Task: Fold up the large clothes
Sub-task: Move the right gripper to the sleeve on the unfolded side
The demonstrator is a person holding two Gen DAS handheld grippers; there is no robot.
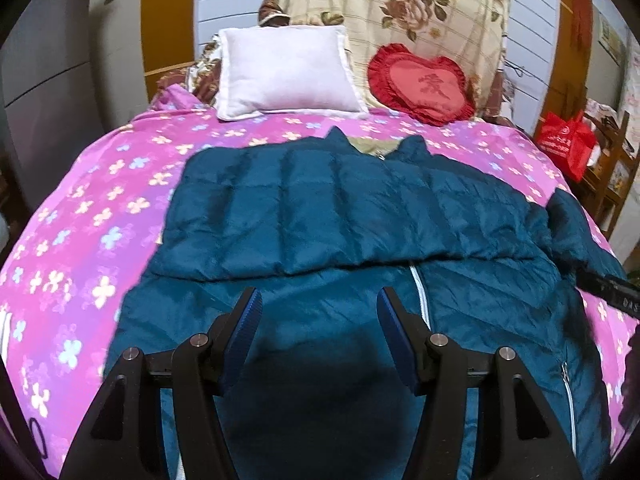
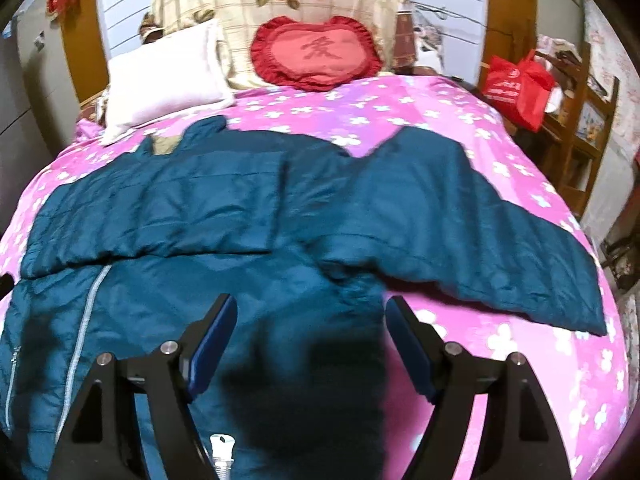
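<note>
A large teal quilted jacket (image 1: pixel 320 208) lies spread on the pink flowered bedspread (image 1: pixel 80 240), zip side up. One sleeve is folded across the chest, and its pale zip (image 1: pixel 420 300) runs down the middle. In the right wrist view the jacket (image 2: pixel 200 220) has its other sleeve (image 2: pixel 480 240) stretched out to the right over the bedspread (image 2: pixel 520 360). My left gripper (image 1: pixel 318 312) is open and empty above the jacket's lower body. My right gripper (image 2: pixel 312 320) is open and empty above the jacket's lower right edge. Part of the right gripper (image 1: pixel 608 284) shows at the left view's right edge.
A white pillow (image 1: pixel 286 72) and a red heart cushion (image 1: pixel 420 82) lie at the head of the bed, in front of a rose-patterned cloth (image 1: pixel 400 8). A red bag (image 2: pixel 516 88) sits on wooden shelves to the right. A grey cabinet (image 1: pixel 44 100) stands to the left.
</note>
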